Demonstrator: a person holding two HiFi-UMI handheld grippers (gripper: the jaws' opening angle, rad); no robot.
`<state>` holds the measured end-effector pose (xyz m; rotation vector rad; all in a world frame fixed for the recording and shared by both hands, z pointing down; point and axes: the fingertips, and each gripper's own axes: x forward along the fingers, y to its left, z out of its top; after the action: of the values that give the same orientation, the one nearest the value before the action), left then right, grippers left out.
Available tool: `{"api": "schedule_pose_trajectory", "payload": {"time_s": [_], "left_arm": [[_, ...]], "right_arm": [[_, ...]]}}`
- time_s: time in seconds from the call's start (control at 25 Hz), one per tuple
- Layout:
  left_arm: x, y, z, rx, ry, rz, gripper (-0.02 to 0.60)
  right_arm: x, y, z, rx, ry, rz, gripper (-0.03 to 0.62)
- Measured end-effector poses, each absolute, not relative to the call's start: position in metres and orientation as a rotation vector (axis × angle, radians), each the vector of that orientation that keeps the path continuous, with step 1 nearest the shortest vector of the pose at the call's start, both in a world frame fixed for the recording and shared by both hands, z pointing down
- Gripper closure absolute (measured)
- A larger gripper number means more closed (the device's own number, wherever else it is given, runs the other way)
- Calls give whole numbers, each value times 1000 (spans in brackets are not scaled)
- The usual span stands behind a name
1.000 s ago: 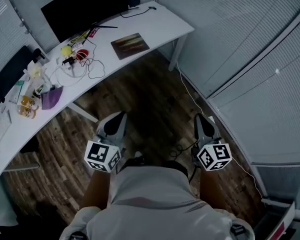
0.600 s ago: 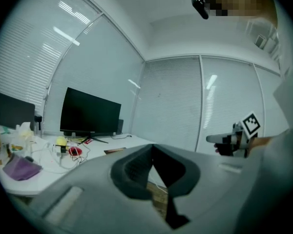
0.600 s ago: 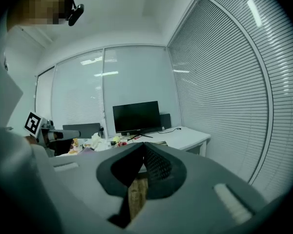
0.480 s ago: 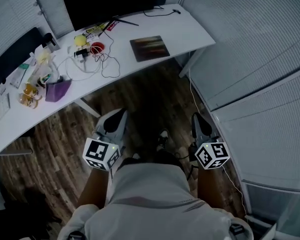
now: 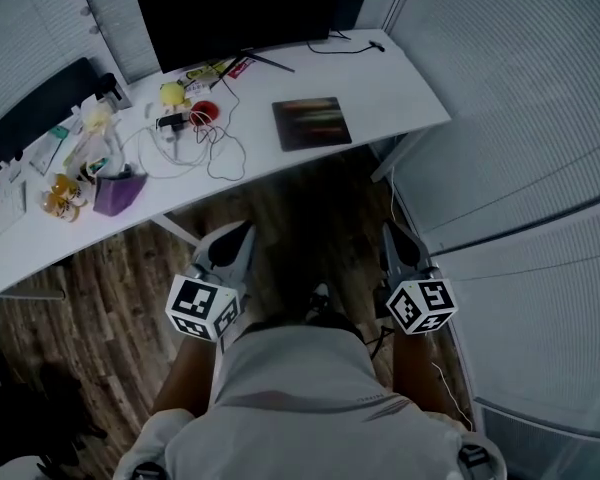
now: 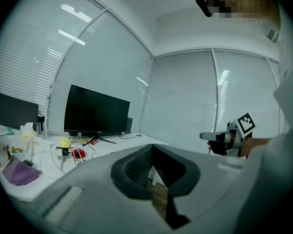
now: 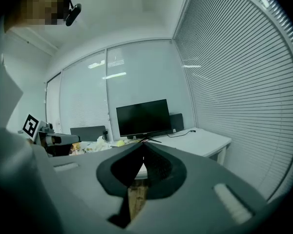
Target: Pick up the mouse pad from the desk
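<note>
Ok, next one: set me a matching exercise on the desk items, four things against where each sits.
Things:
1. mouse pad
2. monitor
3. purple cloth
4. yellow ball

Places on the desk, in the head view:
A. upright along the far edge
B. near edge, left part
C. just in front of the monitor's left end
D. flat on the bare right part

Pairs: 1-D, 2-A, 3-B, 4-C

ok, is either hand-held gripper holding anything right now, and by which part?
Nothing is held. The left hand-held gripper and right hand-held gripper are shut and empty; the mouse pad lies on the desk.
</note>
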<state>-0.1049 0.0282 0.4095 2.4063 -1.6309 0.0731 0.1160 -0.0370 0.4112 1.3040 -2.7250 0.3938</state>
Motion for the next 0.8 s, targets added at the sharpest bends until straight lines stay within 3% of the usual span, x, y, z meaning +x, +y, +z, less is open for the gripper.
{"api": "schedule_pose_trajectory", "payload": {"time_s": [0.56, 0.8], "left_arm": [[4, -124, 395, 2372, -1746, 154, 578], [17, -160, 401, 2331, -1789, 214, 579]], "right_arm": [[223, -203, 432, 1251, -2752, 517, 588], [239, -241, 448, 1230, -2772, 576, 588]]}}
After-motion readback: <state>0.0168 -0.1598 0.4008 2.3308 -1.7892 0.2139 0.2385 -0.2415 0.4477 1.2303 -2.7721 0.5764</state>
